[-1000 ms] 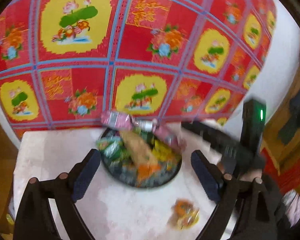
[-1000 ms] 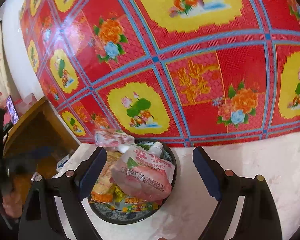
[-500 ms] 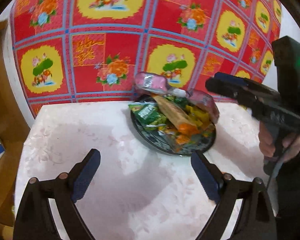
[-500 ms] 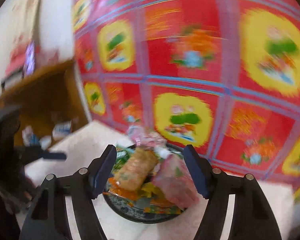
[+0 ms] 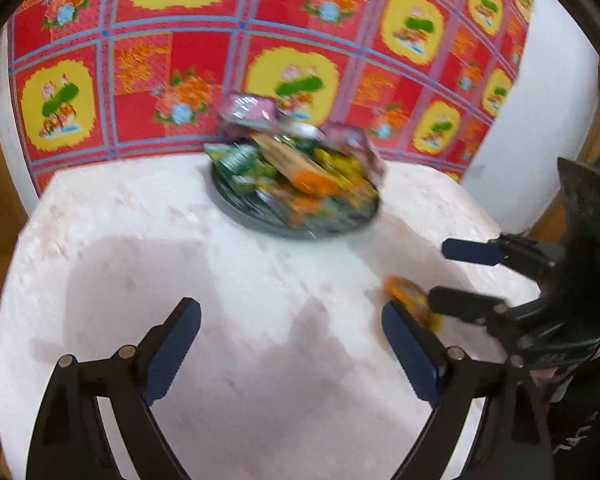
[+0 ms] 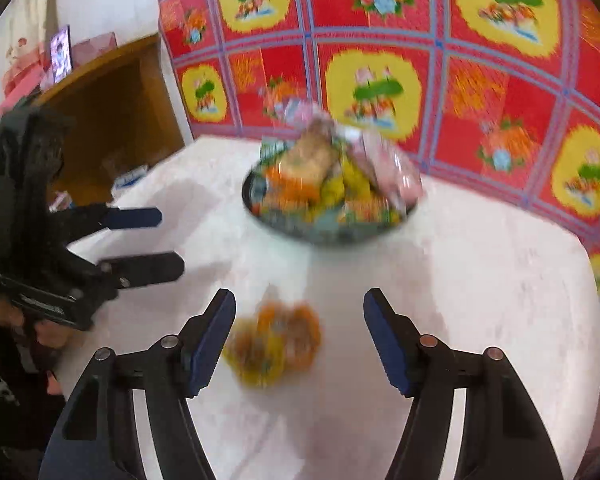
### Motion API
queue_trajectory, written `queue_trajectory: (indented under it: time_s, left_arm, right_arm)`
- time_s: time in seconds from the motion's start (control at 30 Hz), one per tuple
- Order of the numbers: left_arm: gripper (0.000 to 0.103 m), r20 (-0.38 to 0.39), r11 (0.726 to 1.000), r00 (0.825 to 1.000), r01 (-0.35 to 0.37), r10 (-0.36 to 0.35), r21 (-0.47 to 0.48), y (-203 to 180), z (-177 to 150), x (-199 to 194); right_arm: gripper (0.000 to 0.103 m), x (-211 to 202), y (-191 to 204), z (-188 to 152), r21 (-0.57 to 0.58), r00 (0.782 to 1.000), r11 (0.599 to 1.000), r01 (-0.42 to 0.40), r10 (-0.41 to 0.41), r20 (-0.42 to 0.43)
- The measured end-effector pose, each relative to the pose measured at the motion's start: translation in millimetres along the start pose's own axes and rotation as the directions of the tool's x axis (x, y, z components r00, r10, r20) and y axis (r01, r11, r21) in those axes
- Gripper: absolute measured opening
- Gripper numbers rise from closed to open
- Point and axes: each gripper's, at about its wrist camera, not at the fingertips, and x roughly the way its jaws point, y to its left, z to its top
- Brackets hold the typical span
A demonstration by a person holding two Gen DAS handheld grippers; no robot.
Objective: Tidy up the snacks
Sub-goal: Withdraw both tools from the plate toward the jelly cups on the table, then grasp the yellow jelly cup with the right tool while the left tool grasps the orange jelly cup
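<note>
Plainly, the jaws of the right gripper (image 6: 300, 336) have just been closing and now stand at a middling gap, with a loose orange-and-yellow packet (image 6: 274, 346) framed between them on the bench (image 6: 480, 280); the pads are not yet pressed on it, and how far above it they hang cannot be told through the blur. The jaws of the left gripper (image 5: 292, 348) are held wide, with nothing between them but bare bench.

The step in hand is judged to be the pickup of this last stray packet, so that it can be added to the plate (image 6: 328, 232), which is already heaped with snacks and stands near the back edge, well apart from the packet. For the next move, the right jaws would need to be lowered around the packet and closed until the soft wrapper is pinched, then carried over to the heap; a place on top would have to be found where nothing slides off.

From the right wrist view, the packet is seen whole and centred, and a wooden shelf (image 6: 112, 120) is shown beyond the bench's left edge. From the left wrist view, the packet (image 5: 410, 300) is partly hidden behind the left gripper's own finger, but the right gripper (image 5: 440, 276) is seen from the side, its two fingers stacked one above the other just beside the packet.
</note>
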Motion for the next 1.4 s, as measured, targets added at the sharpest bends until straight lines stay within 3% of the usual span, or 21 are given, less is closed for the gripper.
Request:
queue_trajectory:
  time_s: [0.07, 0.23, 0.3, 0.33, 0.5, 0.53, 0.57, 0.6, 0.63, 0.8, 0.93, 1.07, 1.17, 1.2, 1.4]
  left_arm:
    - [0.095, 0.001, 1.0, 1.0, -0.012, 0.012, 0.012, -10, -8, -3]
    - [0.095, 0.044, 0.99, 0.991, -0.127, 0.125, 0.065, -27, -25, -7]
    - [0.095, 0.086, 0.965, 0.966, -0.25, 0.243, 0.086, -29, -28, -6]
    - [0.095, 0.097, 0.957, 0.958, -0.277, 0.268, 0.09, -29, -29, -5]
    - [0.095, 0.076, 0.979, 0.978, -0.197, 0.193, 0.05, -15, -30, -5]
    - [0.095, 0.06, 0.984, 0.983, -0.177, 0.175, 0.032, -12, -30, -2]
    - [0.095, 0.049, 0.986, 0.985, -0.164, 0.163, 0.019, -9, -30, -1]
    - [0.095, 0.041, 0.988, 0.987, -0.153, 0.153, 0.003, -7, -30, 0]
    - [0.095, 0.035, 0.99, 0.99, -0.139, 0.14, -0.014, -3, -29, 0]
    - [0.095, 0.019, 0.994, 0.994, -0.104, 0.105, -0.043, 1, -30, 1]
    - [0.095, -0.011, 0.993, 0.993, -0.119, 0.119, -0.028, -3, -28, 6]
    - [0.095, -0.08, 0.988, 0.985, -0.156, 0.155, -0.01, -12, -24, 12]
    - [0.094, -0.142, 0.993, 0.983, -0.118, 0.117, 0.001, -28, -19, 18]
    - [0.094, -0.152, 0.994, 0.982, -0.111, 0.112, 0.015, -37, -18, 20]
    - [0.093, -0.065, 0.98, 0.992, -0.1, 0.112, 0.172, -83, 3, 34]
  right_arm:
    - [0.062, 3, 6, -10, -0.012, 0.999, 0.999, 0.032, -0.033, -0.028]
    - [0.062, 10, 18, -23, 0.004, 0.998, 1.0, 0.024, -0.024, -0.065]
    - [0.062, 12, 23, -25, 0.008, 0.997, 0.998, 0.065, -0.065, -0.052]
    - [0.062, 15, 25, -26, 0.015, 0.994, 0.995, 0.097, -0.096, -0.052]
    - [0.062, 21, 32, -18, 0.072, 0.986, 0.984, 0.161, -0.158, -0.047]
    - [0.058, 21, 31, -18, 0.084, 0.986, 0.983, 0.164, -0.161, -0.044]
    - [0.05, 20, 30, -18, 0.097, 0.985, 0.981, 0.171, -0.168, -0.04]
    - [0.03, 19, 30, -17, 0.1, 0.983, 0.979, 0.18, -0.177, -0.037]
    - [0.022, 18, 28, -18, 0.102, 0.98, 0.975, 0.196, -0.193, -0.038]
    - [0.022, 6, 18, -27, 0.154, 0.988, 0.976, 0.156, -0.154, -0.025]
    - [0.022, -12, 6, -46, 0.18, 0.993, 0.976, 0.119, -0.118, -0.017]
    - [0.022, -20, -9, -55, 0.146, 0.987, 0.976, 0.161, -0.16, -0.018]
    - [0.024, -19, -17, -55, 0.111, 0.976, 0.97, 0.216, -0.217, -0.01]
    - [0.029, -19, -20, -55, 0.111, 0.976, 0.97, 0.219, -0.22, -0.003]
    - [0.039, -22, -34, -57, 0.165, 0.986, 0.974, 0.158, -0.164, 0.024]
